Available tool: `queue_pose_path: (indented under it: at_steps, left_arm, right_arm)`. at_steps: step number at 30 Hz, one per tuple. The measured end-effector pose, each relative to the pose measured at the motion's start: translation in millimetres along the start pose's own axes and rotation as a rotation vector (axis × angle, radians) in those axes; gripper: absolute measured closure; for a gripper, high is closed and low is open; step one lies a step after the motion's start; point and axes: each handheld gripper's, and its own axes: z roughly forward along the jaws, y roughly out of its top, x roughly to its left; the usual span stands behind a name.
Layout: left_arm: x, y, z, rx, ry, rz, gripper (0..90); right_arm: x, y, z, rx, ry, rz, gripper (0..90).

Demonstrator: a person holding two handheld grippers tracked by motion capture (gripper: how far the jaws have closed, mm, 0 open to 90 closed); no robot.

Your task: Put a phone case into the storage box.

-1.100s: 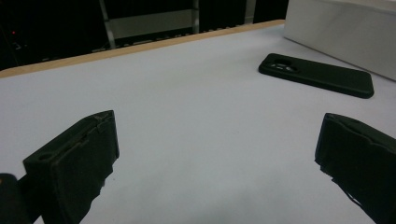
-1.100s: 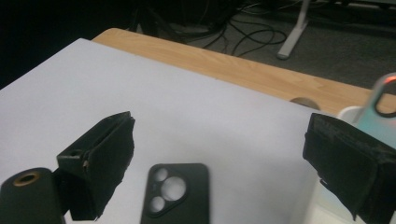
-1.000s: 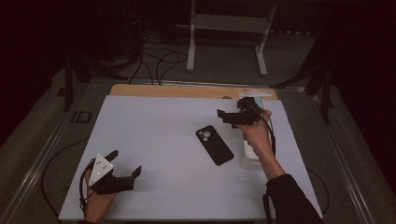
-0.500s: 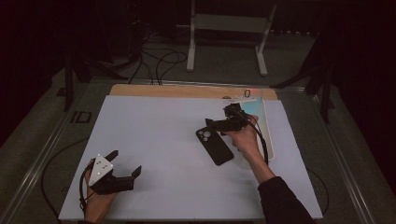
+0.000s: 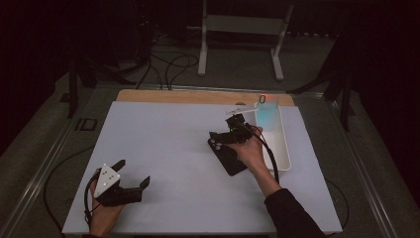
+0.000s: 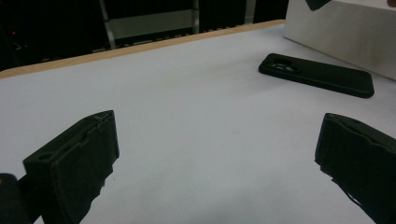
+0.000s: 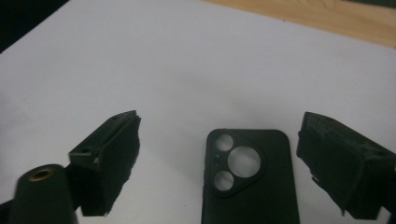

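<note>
Lying flat: a black phone (image 5: 229, 155) rests camera side up on the white tabletop (image 5: 163, 148), right of centre, just beside a white tray (image 5: 281, 148).
Right gripper (image 5: 225, 138): held over the phone's far end in the high view; the hand (image 5: 252, 151) covers part of the phone there.
Right jaws: wide apart, holding nothing; the right gripper view has the phone (image 7: 250, 179) between them, its three lenses plain.
Contact: whether the right jaws touch the phone cannot be told.
Left gripper (image 5: 130, 184): near the front left corner of the tabletop, well apart from the phone, with a grey three-cornered plate (image 5: 106, 179) on top.
Left jaws: wide apart and empty, over bare white surface in the left gripper view.
Left gripper view adds: the phone (image 6: 317, 75) seen low from the side, lying flat, and the tray's white outer wall (image 6: 345, 30) rising just behind it.
High view adds: a pale blue bottle (image 5: 266, 113) standing at the tray's far end, a wooden strip (image 5: 198, 96) along the tabletop's far edge, and a white stand (image 5: 242, 29) on the floor beyond.
Right gripper view adds: the lens cluster, which is too small to make out in the high view.
</note>
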Motion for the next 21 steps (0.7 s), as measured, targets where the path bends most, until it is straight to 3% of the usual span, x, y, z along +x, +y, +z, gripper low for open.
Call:
queue_pose_path:
  at_steps: [1, 3, 5, 8, 12, 14, 19, 21]
  left_arm:
    - [0.0, 0.0, 0.0, 0.000, 0.000, 0.000, 0.2]
    - [0.0, 0.0, 0.0, 0.000, 0.000, 0.000, 0.2]
    - [0.0, 0.0, 0.0, 0.000, 0.000, 0.000, 0.2]
    - [0.0, 0.0, 0.0, -0.001, -0.001, 0.000, 0.2]
    - [0.0, 0.0, 0.0, 0.000, 0.000, 0.001, 0.2]
    - [-0.1, 0.1, 0.1, 0.000, 0.000, 0.001, 0.2]
    - [-0.1, 0.1, 0.0, 0.000, 0.000, 0.001, 0.2]
    - [-0.1, 0.0, 0.1, 0.000, 0.001, 0.001, 0.2]
  right_arm:
    - [0.0, 0.0, 0.0, 0.000, 0.000, 0.000, 15.2]
    - [2.5, -1.2, 5.8, 0.021, -0.031, -0.001, 25.0]
    - [2.8, -1.7, 7.8, 0.028, -0.042, 0.006, 26.2]
    - [3.9, -3.6, 15.1, 0.064, -0.081, 0.025, 39.5]
    - [3.9, -5.5, 20.9, 0.096, -0.113, 0.036, 48.4]
    - [4.7, -8.0, 27.3, 0.118, -0.147, 0.010, 58.8]
    - [7.4, -10.5, 35.1, 0.145, -0.203, -0.026, 71.4]
    - [8.8, -12.6, 41.4, 0.172, -0.234, -0.044, 82.7]
